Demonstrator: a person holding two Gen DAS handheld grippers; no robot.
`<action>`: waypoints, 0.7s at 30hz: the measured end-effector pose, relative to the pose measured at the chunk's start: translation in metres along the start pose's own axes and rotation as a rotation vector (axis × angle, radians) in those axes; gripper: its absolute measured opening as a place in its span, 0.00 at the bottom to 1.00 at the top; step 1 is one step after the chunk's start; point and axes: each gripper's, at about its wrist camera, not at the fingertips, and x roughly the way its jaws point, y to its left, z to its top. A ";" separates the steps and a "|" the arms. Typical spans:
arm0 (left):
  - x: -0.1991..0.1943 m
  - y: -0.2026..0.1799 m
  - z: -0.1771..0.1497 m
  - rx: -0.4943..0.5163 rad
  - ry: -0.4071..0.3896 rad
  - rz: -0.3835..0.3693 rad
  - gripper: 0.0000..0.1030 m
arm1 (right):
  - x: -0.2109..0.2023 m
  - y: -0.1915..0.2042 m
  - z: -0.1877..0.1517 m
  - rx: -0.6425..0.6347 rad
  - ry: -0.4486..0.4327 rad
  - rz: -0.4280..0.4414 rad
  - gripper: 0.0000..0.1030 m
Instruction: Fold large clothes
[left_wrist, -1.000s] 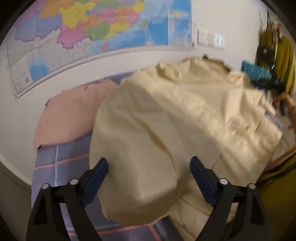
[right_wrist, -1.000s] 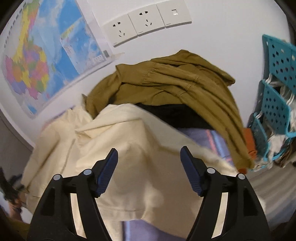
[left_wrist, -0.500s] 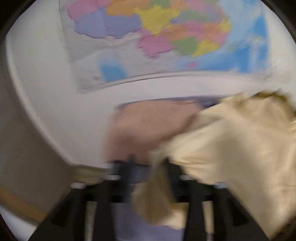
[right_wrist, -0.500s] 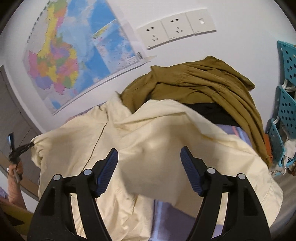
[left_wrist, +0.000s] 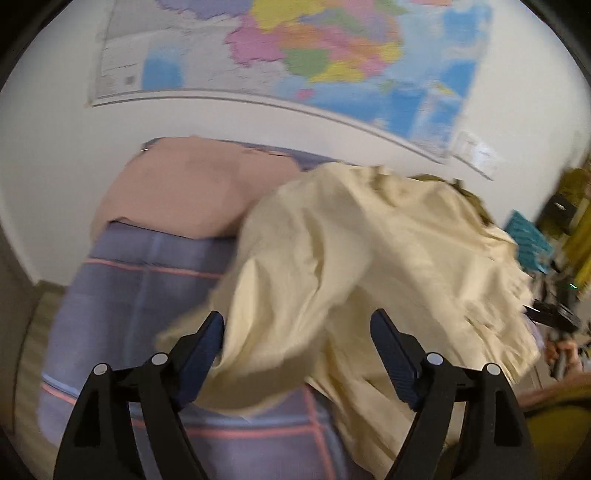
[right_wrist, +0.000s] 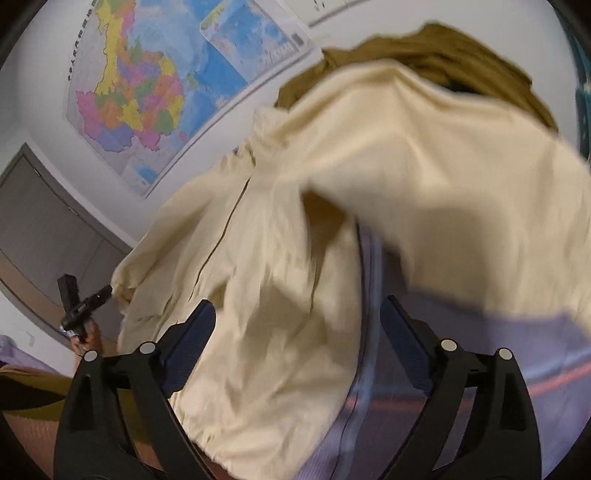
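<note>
A large cream jacket (left_wrist: 369, 251) lies rumpled on a bed with a purple checked sheet (left_wrist: 140, 288); it also fills the right wrist view (right_wrist: 295, 258), its zip line running down the middle. My left gripper (left_wrist: 297, 354) is open, jaws wide apart, with a cream sleeve lying loose between them. My right gripper (right_wrist: 295, 343) is open over the jacket's lower hem, holding nothing. The left gripper also shows small at the left of the right wrist view (right_wrist: 83, 306), beside the jacket's far edge.
A pink folded garment (left_wrist: 184, 192) lies at the bed's head by the white wall. An olive-brown garment (right_wrist: 461, 62) is piled behind the jacket. A map poster (left_wrist: 314, 55) hangs on the wall. A teal basket (left_wrist: 528, 243) stands at the right.
My left gripper was shut on the cream sleeve half a second ago; now it is open and the sleeve lies loose. My right gripper has swung over the jacket, staying open.
</note>
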 end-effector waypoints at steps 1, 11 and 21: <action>-0.001 -0.006 -0.008 0.019 0.005 -0.031 0.80 | 0.002 0.001 -0.007 0.003 0.012 0.032 0.89; 0.032 -0.041 -0.008 0.180 0.046 0.310 0.86 | 0.001 -0.006 -0.016 0.071 -0.038 0.021 0.78; 0.008 -0.028 0.059 -0.038 -0.118 0.406 0.82 | -0.057 -0.074 -0.028 0.437 -0.333 -0.045 0.78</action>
